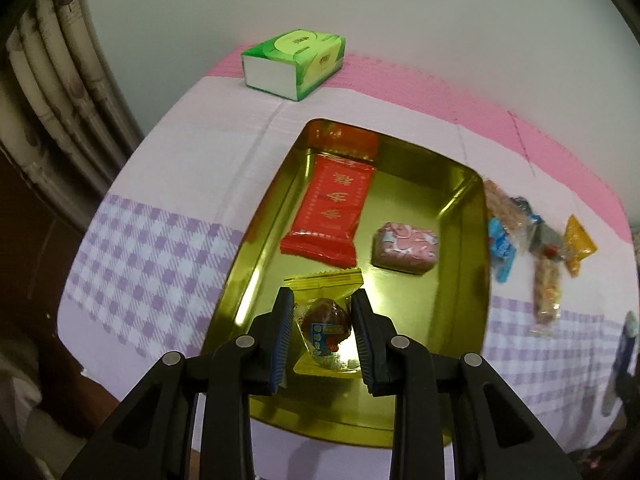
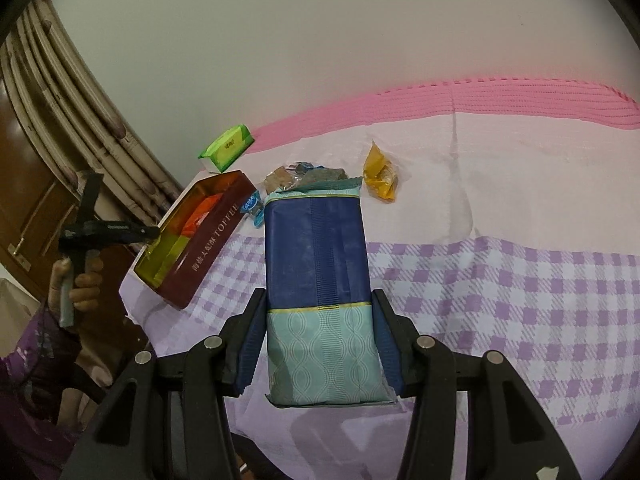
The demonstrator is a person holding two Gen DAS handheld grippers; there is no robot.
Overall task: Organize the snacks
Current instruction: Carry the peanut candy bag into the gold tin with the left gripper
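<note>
A gold tin tray (image 1: 468, 280) lies on the checked cloth; in the right wrist view it is the maroon toffee tin (image 2: 208, 248). In it lie a red packet (image 1: 332, 208) and a pink wrapped sweet (image 1: 404, 246). My left gripper (image 1: 323, 312) is over the tray's near end, its fingers on both sides of a yellow-wrapped candy (image 1: 326, 320). My right gripper (image 2: 318, 312) is shut on a blue and teal snack pack (image 2: 316, 256), held above the cloth. Loose snacks (image 1: 532, 240) lie to the right of the tray, also seen in the right wrist view (image 2: 304, 176), with a yellow packet (image 2: 380, 174).
A green tissue box (image 1: 296, 62) stands at the far edge of the table by the wall, also in the right wrist view (image 2: 228, 148). A curtain (image 1: 52, 80) hangs at the left. The person's hand holds the left gripper's handle (image 2: 80, 276).
</note>
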